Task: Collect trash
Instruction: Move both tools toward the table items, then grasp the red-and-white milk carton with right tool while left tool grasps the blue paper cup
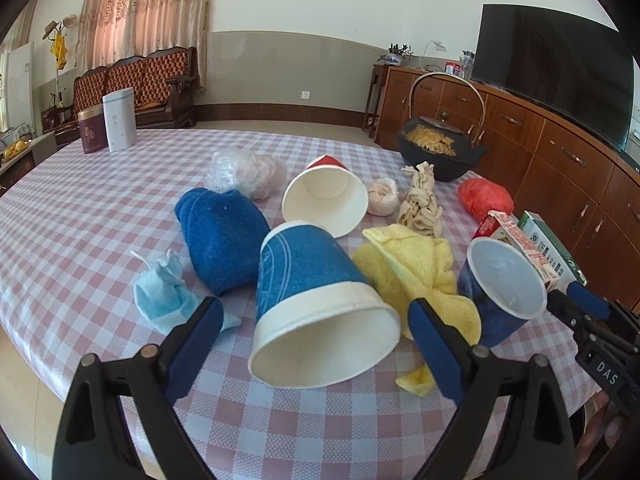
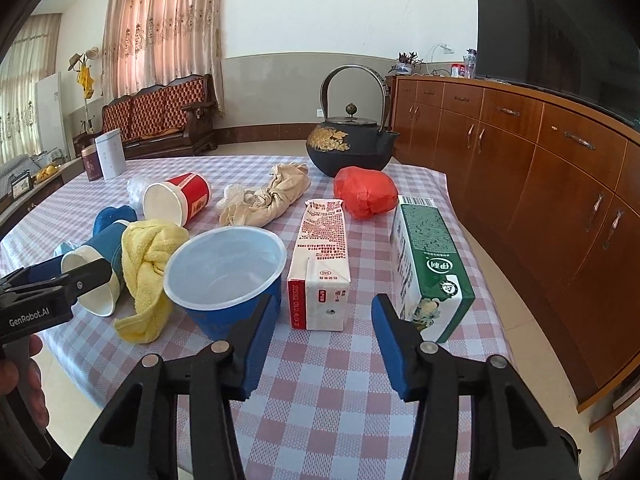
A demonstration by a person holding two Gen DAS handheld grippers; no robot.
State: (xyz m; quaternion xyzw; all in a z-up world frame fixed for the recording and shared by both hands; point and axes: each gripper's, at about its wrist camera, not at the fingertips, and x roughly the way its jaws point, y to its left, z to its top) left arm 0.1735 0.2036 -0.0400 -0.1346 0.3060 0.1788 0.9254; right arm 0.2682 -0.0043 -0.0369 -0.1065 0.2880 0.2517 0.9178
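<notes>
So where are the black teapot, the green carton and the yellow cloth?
black teapot (image 2: 352,152): right wrist view, its round body.
green carton (image 2: 430,256): right wrist view, its top face.
yellow cloth (image 1: 412,264): left wrist view, its middle folds.

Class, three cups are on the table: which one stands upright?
The dark blue plastic cup beside the yellow cloth; the blue paper cup and red paper cup lie on their sides.

A home living room — sofa (image 2: 160,110), curtains (image 2: 160,28), television (image 2: 560,48).

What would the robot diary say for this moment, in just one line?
phase: reaching | left gripper: open, around tipped blue paper cup, not closed | right gripper: open, before red-and-white carton | nothing held
</notes>
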